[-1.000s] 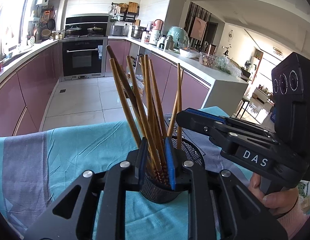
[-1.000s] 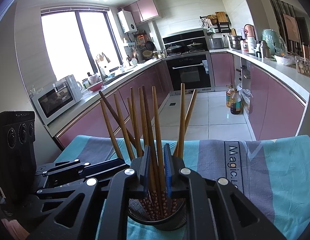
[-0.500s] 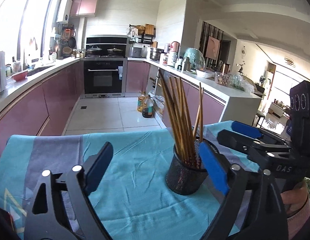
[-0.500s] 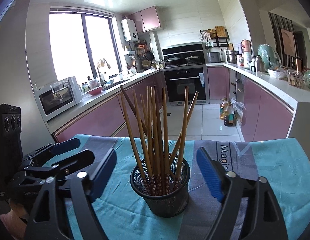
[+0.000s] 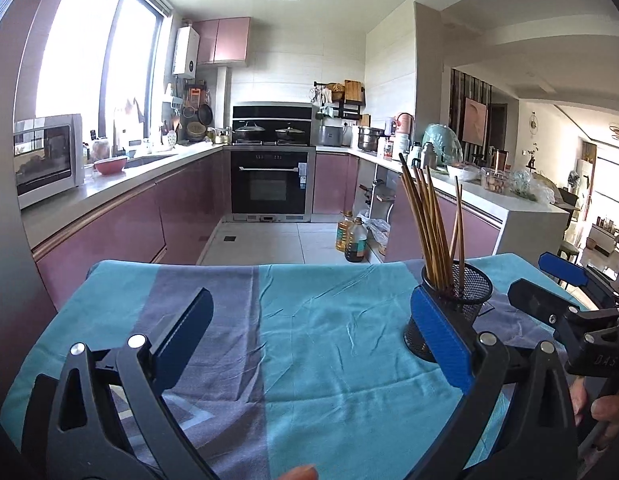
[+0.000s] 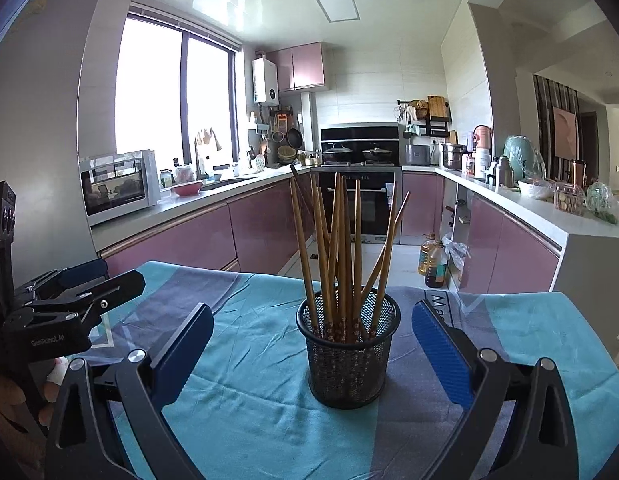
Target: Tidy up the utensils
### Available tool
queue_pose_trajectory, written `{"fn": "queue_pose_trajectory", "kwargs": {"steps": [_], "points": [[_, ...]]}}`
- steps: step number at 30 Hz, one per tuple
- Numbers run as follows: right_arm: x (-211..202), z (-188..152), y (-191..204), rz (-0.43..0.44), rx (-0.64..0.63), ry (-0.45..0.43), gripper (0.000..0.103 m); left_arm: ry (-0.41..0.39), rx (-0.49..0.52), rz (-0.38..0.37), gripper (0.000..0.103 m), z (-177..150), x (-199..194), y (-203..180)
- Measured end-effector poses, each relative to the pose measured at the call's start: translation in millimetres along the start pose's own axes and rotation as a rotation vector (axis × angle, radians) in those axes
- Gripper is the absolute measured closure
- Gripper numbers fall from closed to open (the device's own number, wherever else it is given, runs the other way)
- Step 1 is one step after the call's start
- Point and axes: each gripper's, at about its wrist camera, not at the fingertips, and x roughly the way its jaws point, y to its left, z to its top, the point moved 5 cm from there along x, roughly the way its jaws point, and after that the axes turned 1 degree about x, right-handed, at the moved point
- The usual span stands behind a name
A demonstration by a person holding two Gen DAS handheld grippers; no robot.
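Black mesh cup [image 6: 348, 350] sits near the middle of the teal and grey cloth [image 6: 249, 360], well back from the far edge, with bare cloth to its left. Brown chopsticks [image 6: 341, 256] stand in it, fanned out, maybe a dozen. Right gripper [image 6: 309, 354] and left gripper [image 5: 309, 340] are both still spreading wide, holding nothing; the cup stands just past the right one's pads.
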Motion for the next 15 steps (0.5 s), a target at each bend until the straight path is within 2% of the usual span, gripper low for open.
{"fn": "queue_pose_trajectory", "kwargs": {"steps": [15], "points": [[-24,-6,12,-0.054,-0.008,-0.067,0.007,-0.088,0.012,0.044,0.006,-12,-41,-2]]}}
